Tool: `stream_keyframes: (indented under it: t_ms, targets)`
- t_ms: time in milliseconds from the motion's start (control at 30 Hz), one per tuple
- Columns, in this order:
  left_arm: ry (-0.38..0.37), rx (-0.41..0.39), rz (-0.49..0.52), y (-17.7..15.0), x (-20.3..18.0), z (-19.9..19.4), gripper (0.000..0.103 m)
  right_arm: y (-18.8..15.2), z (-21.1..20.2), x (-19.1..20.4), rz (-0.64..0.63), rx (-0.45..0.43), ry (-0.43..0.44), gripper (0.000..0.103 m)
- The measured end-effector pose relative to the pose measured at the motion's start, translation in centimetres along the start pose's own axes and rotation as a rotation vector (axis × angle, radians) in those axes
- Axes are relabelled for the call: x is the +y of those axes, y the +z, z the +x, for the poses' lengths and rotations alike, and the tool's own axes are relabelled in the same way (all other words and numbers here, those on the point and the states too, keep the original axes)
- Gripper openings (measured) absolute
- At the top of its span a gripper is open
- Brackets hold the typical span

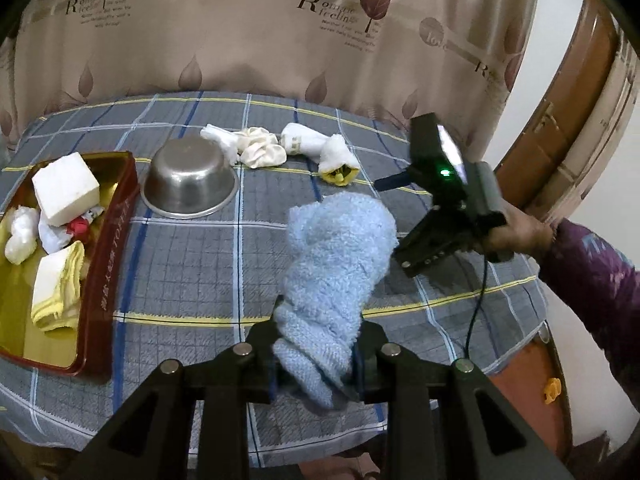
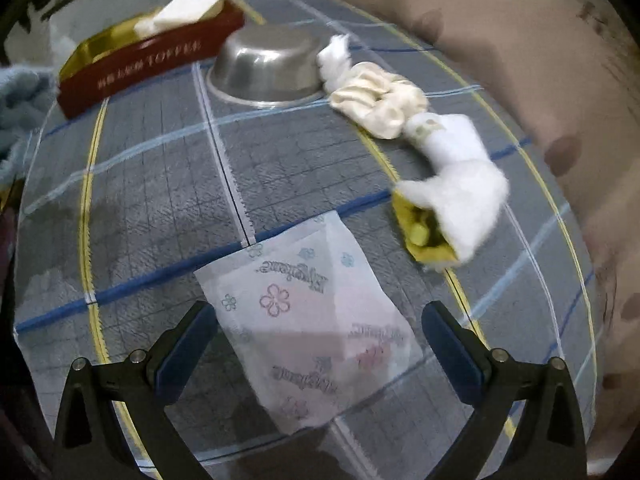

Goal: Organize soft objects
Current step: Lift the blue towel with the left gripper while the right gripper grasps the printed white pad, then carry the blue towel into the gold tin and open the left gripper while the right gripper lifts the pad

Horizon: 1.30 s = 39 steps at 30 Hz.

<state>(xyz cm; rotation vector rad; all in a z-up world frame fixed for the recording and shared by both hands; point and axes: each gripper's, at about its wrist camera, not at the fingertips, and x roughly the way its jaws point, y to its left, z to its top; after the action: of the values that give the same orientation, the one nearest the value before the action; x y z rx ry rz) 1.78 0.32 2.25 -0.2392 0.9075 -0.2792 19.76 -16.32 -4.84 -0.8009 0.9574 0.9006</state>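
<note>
- We observe the left gripper (image 1: pixel 316 356) pinching a light blue fluffy towel (image 1: pixel 340 256) between its pads; the cloth stands up from the jaws above the tablecloth.
- The left wrist view shows the right gripper (image 1: pixel 408 256) to the right of the towel, held by a hand (image 1: pixel 516 232) in a purple sleeve (image 1: pixel 592 280).
- In its own view the right gripper (image 2: pixel 320 344) has its fingers (image 2: pixel 188 340) spread wide. A white tissue packet (image 2: pixel 308 336) printed with flowers lies between them; the pads do not touch it.
- The blue-grey checked tablecloth (image 1: pixel 192 264) covers the table.
- At the left sits a red tin box (image 1: pixel 112 280) with a gold interior. We see in it a white foam block (image 1: pixel 66 188), a yellow-edged white cloth (image 1: pixel 56 292) and small white rolled items (image 1: pixel 20 236).
- Just right of the box, an upturned steel bowl (image 1: pixel 188 184) rests on the tablecloth.
- On the far side, right of the bowl, lie a white rolled cloth (image 1: pixel 218 138), a cream scrunchie (image 1: pixel 260 148), a white rolled sock (image 1: pixel 300 140) and a white fluffy cloth with a yellow end (image 1: pixel 336 160), touching in a row.
- A beige printed curtain (image 1: pixel 280 40) hangs behind the table.
</note>
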Motion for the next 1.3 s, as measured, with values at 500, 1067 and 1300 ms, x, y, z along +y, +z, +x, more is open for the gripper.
stream_keyframes:
  t_ms: [500,1067,1300]
  targets:
    - [-0.021,0.016,-0.082,0.3,2.4,-0.5,0.028,-0.9,-1.1,-0.1,0.258,0.006,0.144,0.016]
    - [0.110,-0.114,-0.137,0.2,6.4,-7.9,0.028,-4.7,-5.6,8.1,0.585,-0.307,0.169,0.015]
    - [0.311,-0.122,-0.149,0.7,13.4,-9.8,0.030,-4.4,-5.6,8.2,0.640,-0.322,0.168,0.015]
